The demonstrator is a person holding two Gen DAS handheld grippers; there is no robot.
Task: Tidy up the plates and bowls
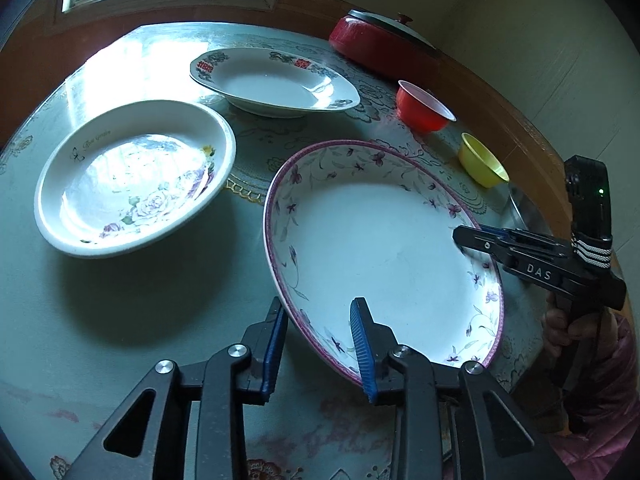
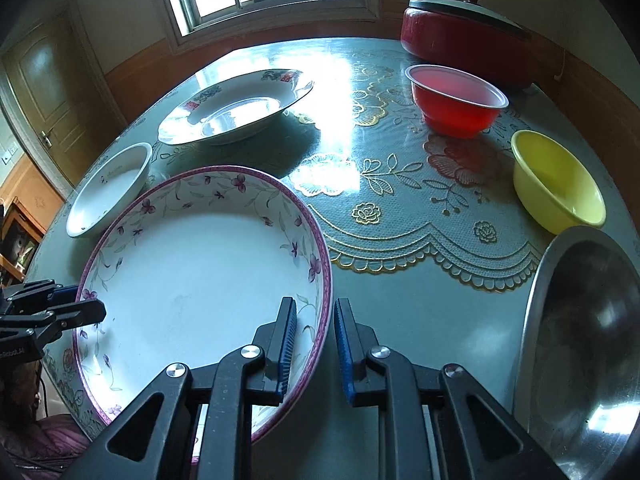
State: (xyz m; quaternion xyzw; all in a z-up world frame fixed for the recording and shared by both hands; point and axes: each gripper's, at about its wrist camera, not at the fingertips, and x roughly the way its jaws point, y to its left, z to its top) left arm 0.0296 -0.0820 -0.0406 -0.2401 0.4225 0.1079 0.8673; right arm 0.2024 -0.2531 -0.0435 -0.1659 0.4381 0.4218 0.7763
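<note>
Straddling the purple-rimmed plate [image 2: 200,264] rim with parted fingers, both grippers [image 1: 320,344] [image 2: 316,350] appear; only the right view shows the steel bowl [image 2: 580,340].

Right cam: my right hand-held gripper [image 2: 315,354] straddles the near rim of the large white plate with purple floral border [image 2: 192,280], one blue-padded finger inside, one outside, gap visible on both sides. Left hand-held gripper [image 2: 76,312] sits at the plate's far-left rim; I can't tell its jaw state. Behind it on the desk [image 2: 420,312]: small white deep plate [image 2: 108,192], partly hidden, and a white rimmed plate with red characters [image 2: 236,108]. Right side: translucent red plastic bowl [image 2: 456,100], yellow plastic bowl [image 2: 560,182], stainless steel basin [image 2: 580,340] at the near edge, red lidded pot [image 2: 460,36] at the back.
</note>
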